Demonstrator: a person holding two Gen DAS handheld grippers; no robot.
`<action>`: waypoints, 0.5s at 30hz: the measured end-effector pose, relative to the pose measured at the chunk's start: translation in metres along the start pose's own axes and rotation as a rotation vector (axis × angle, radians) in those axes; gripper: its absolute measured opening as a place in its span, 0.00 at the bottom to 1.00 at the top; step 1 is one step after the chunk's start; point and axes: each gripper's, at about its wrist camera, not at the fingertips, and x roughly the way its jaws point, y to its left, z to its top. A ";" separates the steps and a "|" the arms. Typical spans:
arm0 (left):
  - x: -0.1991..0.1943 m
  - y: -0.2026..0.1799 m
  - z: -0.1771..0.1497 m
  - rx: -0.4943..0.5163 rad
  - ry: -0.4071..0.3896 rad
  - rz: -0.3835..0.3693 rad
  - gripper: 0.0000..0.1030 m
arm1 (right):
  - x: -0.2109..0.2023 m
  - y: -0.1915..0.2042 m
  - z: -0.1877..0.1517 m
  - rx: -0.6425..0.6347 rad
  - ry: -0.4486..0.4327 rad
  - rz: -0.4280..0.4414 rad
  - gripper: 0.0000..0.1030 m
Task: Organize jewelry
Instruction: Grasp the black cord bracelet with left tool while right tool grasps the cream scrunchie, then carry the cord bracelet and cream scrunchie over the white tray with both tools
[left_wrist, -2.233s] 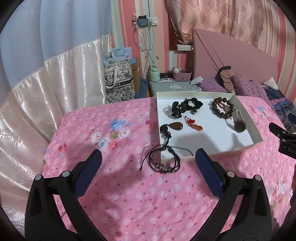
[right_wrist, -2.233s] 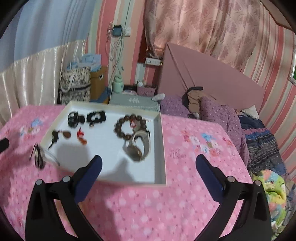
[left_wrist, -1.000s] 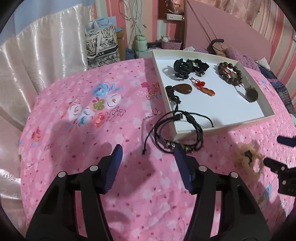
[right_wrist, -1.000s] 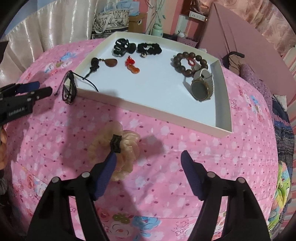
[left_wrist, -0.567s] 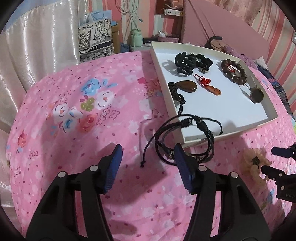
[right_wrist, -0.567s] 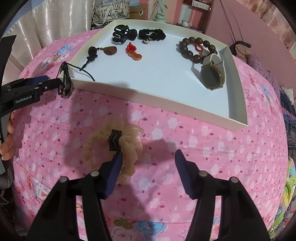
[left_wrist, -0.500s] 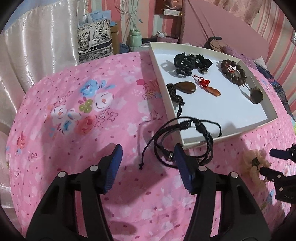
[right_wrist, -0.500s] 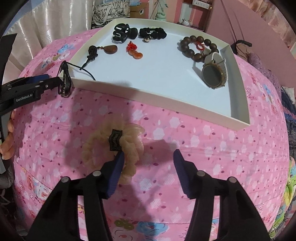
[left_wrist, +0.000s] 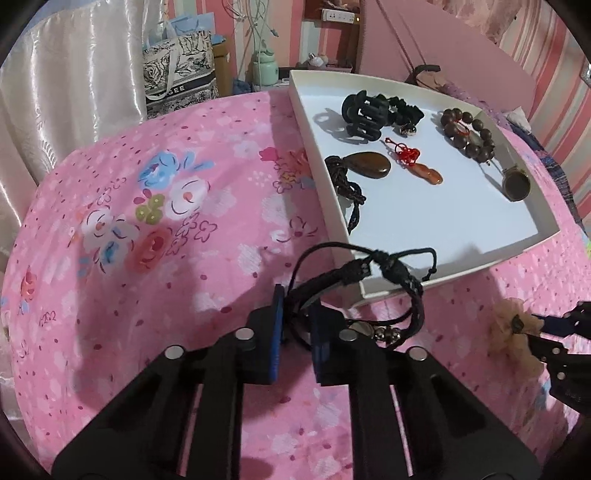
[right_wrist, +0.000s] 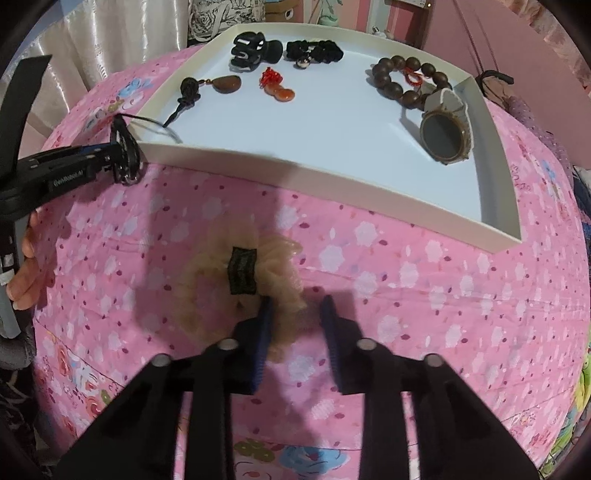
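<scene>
A black cord bracelet (left_wrist: 373, 280) with metal beads lies on the pink bedspread, draped over the near corner of the white tray (left_wrist: 515, 248). My left gripper (left_wrist: 295, 317) is shut on the bracelet's left strands; it also shows in the right wrist view (right_wrist: 123, 157). A beige scrunchie (right_wrist: 243, 273) with a black tag lies on the spread in front of the tray. My right gripper (right_wrist: 295, 314) has its jaws narrowed around the scrunchie's right edge, with a gap still between them. The right gripper also shows in the left wrist view (left_wrist: 535, 328).
The tray (right_wrist: 295, 173) holds a black hair claw (left_wrist: 364, 114), a black scrunchie (left_wrist: 404, 110), a brown pendant (left_wrist: 369, 166), a red charm (left_wrist: 417, 162), a wooden bead bracelet (left_wrist: 465, 131) and a watch (right_wrist: 445, 134). Bags (left_wrist: 179, 74) and a headboard stand behind the bed.
Both grippers have gone from wide open to nearly closed. The left has closed on the cord bracelet. The right has moved up to the scrunchie and narrowed around its edge.
</scene>
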 end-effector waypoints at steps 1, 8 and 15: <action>-0.002 0.000 -0.001 -0.002 -0.003 0.003 0.08 | 0.000 0.000 0.000 -0.003 -0.003 -0.001 0.14; -0.022 -0.002 -0.007 0.004 -0.040 0.029 0.06 | -0.009 0.003 -0.001 -0.020 -0.045 -0.007 0.08; -0.065 -0.019 -0.004 0.031 -0.124 0.055 0.06 | -0.043 -0.003 0.004 -0.010 -0.140 -0.006 0.07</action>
